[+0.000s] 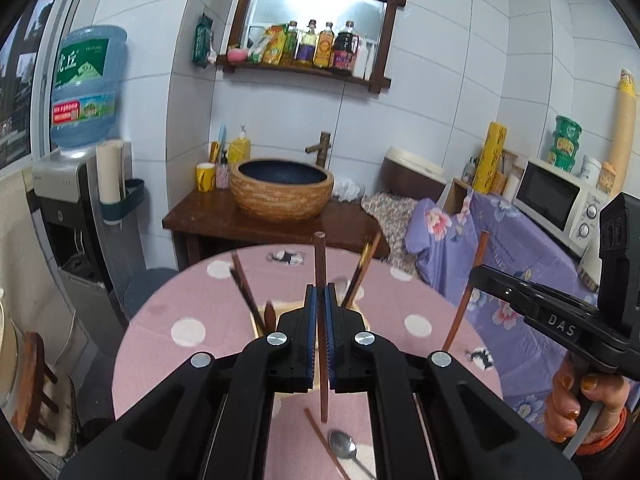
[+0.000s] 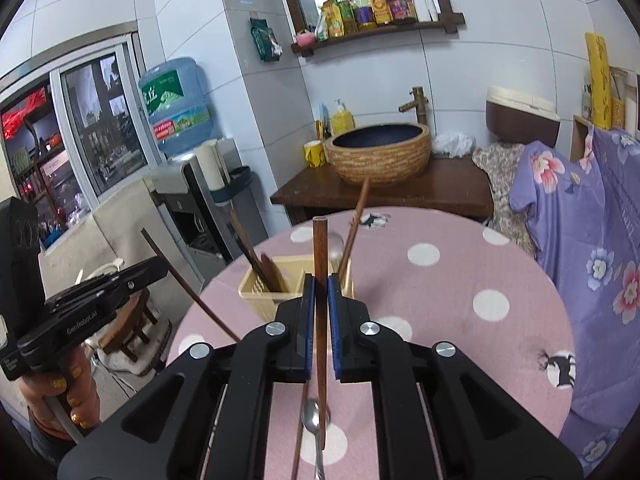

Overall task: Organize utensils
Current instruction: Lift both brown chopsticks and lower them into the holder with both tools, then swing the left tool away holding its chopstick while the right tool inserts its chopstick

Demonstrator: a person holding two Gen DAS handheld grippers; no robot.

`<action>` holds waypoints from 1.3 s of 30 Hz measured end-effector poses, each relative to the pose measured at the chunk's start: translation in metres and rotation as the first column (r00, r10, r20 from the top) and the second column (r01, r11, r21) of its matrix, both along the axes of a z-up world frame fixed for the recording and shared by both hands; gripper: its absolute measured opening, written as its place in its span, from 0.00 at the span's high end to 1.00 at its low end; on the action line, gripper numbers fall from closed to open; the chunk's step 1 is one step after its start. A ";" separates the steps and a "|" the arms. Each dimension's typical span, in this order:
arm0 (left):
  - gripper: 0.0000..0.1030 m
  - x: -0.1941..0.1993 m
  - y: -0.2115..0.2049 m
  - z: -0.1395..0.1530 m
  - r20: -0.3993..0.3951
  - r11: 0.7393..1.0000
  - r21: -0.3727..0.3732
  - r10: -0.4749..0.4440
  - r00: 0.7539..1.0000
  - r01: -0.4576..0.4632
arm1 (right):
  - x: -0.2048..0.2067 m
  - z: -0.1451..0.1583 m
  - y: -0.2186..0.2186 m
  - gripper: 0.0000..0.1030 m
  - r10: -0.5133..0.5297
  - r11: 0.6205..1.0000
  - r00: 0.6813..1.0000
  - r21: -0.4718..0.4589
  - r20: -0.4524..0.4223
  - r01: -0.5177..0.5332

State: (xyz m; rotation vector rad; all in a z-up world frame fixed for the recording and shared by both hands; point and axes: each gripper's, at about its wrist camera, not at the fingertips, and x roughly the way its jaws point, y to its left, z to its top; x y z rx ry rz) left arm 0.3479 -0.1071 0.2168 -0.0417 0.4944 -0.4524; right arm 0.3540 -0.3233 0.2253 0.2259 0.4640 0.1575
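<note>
Both grippers are carrying chopsticks toward the cream utensil caddy [image 2: 296, 288] on the pink dotted tablecloth [image 2: 460, 320]. The left gripper [image 1: 320, 300] is clamping one wooden chopstick [image 1: 320, 264] upright above the caddy; the right gripper [image 2: 320, 292] is pinching another chopstick [image 2: 320, 248] likewise. Next, each probably needs lowering tip-first into a compartment. A spoon [image 2: 312, 420] is lying nearer than the caddy.

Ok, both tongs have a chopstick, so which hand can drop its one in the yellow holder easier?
Probably right, but close. The right tongs hold a chopstick upright just before the holder and its open top. The left tongs hide most of the holder.
</note>
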 end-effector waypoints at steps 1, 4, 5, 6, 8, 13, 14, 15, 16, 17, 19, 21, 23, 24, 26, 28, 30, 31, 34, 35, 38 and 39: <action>0.95 0.004 0.000 0.013 0.019 1.000 -0.002 0.014 1.000 -0.014 | 0.004 0.010 0.000 0.93 -0.009 1.000 1.000 0.002 0.014 0.009; 0.98 0.017 0.000 0.044 0.076 0.998 0.000 0.063 0.995 -0.063 | 0.020 0.043 -0.003 0.93 -0.050 0.999 0.996 0.011 0.068 0.050; 0.98 0.021 -0.001 0.050 0.089 0.997 0.000 0.077 0.993 -0.077 | 0.026 0.053 -0.002 0.93 -0.068 0.998 0.994 0.005 0.089 0.068; 0.98 0.027 -0.002 0.057 0.104 0.996 -0.001 0.092 0.990 -0.092 | 0.032 0.061 -0.001 0.93 -0.087 0.996 0.990 -0.001 0.109 0.087; 0.98 0.038 -0.005 0.064 0.108 0.994 0.001 0.105 0.989 -0.105 | 0.047 0.072 0.004 0.93 -0.112 0.993 0.985 -0.011 0.129 0.115; 0.98 0.062 -0.002 0.057 0.058 0.992 -0.036 0.120 0.991 -0.118 | 0.077 0.066 0.020 0.93 -0.141 0.989 0.981 -0.026 0.136 0.146; 0.98 0.063 0.001 0.049 0.053 0.992 -0.035 0.121 0.991 -0.119 | 0.080 0.059 0.022 0.93 -0.134 0.990 0.982 -0.028 0.130 0.138; 0.98 0.064 0.005 0.043 0.047 0.992 -0.032 0.125 0.991 -0.124 | 0.085 0.051 0.024 0.93 -0.126 0.991 0.984 -0.030 0.124 0.131; 0.98 0.066 0.011 0.034 0.032 0.990 -0.032 0.135 0.990 -0.134 | 0.087 0.043 0.026 0.93 -0.127 0.991 0.984 -0.030 0.125 0.132; 0.98 0.071 0.018 0.025 0.007 0.988 -0.034 0.149 0.989 -0.148 | 0.090 0.038 0.026 0.93 -0.132 0.990 0.983 -0.027 0.129 0.136; 0.98 0.084 0.036 0.006 -0.070 0.985 -0.040 0.166 0.984 -0.169 | 0.098 0.024 0.027 0.93 -0.145 0.989 0.982 -0.009 0.121 0.147; 0.98 0.092 0.051 -0.011 -0.125 0.981 -0.025 0.188 0.974 -0.193 | 0.099 0.019 0.028 0.93 -0.166 0.986 0.973 0.003 0.158 0.167; 0.98 0.096 0.065 -0.025 -0.130 0.973 0.013 0.230 0.964 -0.231 | 0.101 0.020 0.031 0.93 -0.161 0.987 0.973 0.006 0.163 0.162; 0.98 0.098 0.076 -0.033 -0.124 0.968 0.031 0.252 0.960 -0.250 | 0.101 0.024 0.029 0.93 -0.163 0.987 0.971 0.025 0.172 0.162; 0.94 0.098 0.098 -0.049 -0.092 0.951 0.063 0.307 0.947 -0.302 | 0.097 0.032 0.027 0.93 -0.168 0.986 0.965 0.047 0.199 0.162; 0.88 0.105 0.133 -0.077 -0.108 0.898 0.134 0.434 0.894 -0.420 | 0.094 0.040 0.026 0.93 -0.174 0.985 0.958 0.037 0.228 0.170; 0.87 0.117 0.163 -0.108 -0.197 0.864 0.207 0.496 0.845 -0.459 | 0.095 0.040 0.029 0.93 -0.178 0.983 0.954 0.005 0.240 0.182; 0.86 0.120 0.177 -0.127 -0.224 0.842 0.264 0.528 0.819 -0.471 | 0.097 0.037 0.030 0.93 -0.174 0.984 0.957 0.001 0.232 0.179; 0.66 0.120 0.209 -0.187 -0.311 0.812 0.310 0.578 0.755 -0.494 | 0.104 0.021 0.030 0.93 -0.181 0.983 0.963 0.021 0.200 0.181; 0.66 0.120 0.215 -0.202 -0.390 0.845 0.251 0.535 0.749 -0.473 | 0.107 0.016 0.030 0.93 -0.178 0.984 0.967 0.027 0.183 0.176; 0.64 0.120 0.214 -0.227 -0.450 0.869 0.214 0.492 0.745 -0.446 | 0.113 0.006 0.030 0.93 -0.171 0.985 0.973 0.042 0.154 0.166; 0.63 0.121 0.207 -0.228 -0.417 0.861 0.253 0.509 0.753 -0.442 | 0.114 0.004 0.031 0.93 -0.166 0.986 0.975 0.040 0.148 0.161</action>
